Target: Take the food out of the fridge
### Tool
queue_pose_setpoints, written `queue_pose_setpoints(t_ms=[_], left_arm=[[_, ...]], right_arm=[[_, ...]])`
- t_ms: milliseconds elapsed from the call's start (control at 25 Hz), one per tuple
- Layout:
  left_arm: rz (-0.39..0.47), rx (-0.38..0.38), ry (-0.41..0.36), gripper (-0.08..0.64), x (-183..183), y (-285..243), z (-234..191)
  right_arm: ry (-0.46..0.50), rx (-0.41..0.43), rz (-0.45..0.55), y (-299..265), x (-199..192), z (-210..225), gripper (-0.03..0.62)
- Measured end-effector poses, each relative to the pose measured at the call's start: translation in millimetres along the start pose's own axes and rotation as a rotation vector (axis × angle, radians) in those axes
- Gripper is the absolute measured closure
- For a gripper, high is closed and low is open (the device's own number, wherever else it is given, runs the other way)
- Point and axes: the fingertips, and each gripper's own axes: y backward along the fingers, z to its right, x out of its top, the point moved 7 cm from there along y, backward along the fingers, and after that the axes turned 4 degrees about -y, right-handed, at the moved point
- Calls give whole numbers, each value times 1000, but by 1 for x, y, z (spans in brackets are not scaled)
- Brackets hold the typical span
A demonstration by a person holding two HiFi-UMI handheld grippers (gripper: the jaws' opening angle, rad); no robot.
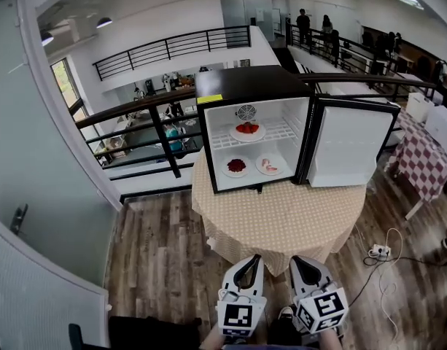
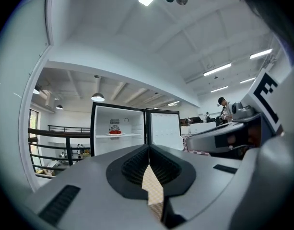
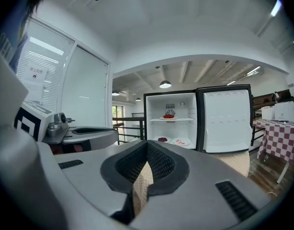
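My left tool [image 1: 253, 259] and right tool [image 1: 297, 261] are both clenched on nothing, well short of the round beige-clothed counter [image 1: 281, 221]. On it the black mini fridge [image 1: 245, 84] stands open, its white door [image 1: 351, 146] swung right. Inside, a white plate of red food [image 1: 247, 130] sits on the wire shelf [image 1: 285, 131]. A plate of dark food [image 1: 236, 166] and a plate of pink food [image 1: 269, 167] lie below.

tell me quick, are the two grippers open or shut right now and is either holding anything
Left gripper: shut, jaws together, holding nothing.
Right gripper: shut, jaws together, holding nothing.
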Motion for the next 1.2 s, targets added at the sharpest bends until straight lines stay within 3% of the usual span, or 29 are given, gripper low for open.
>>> queue_pose_setpoints(t_ms=[240,640,960,1200], left_arm=[[4,98,20,545,16,-56,13],[-16,183,19,545,19,-118,42],[-43,213,-1,545,18,-136,33],[-43,179,-4,545,12,-156,2]], right_arm=[[18,97,-10,-27,21,58,581],[25,188,-29,-48,27,128,581],[-4,232,-33,-77,30,140,581],[-40,195,-43,-113,34,140,581]])
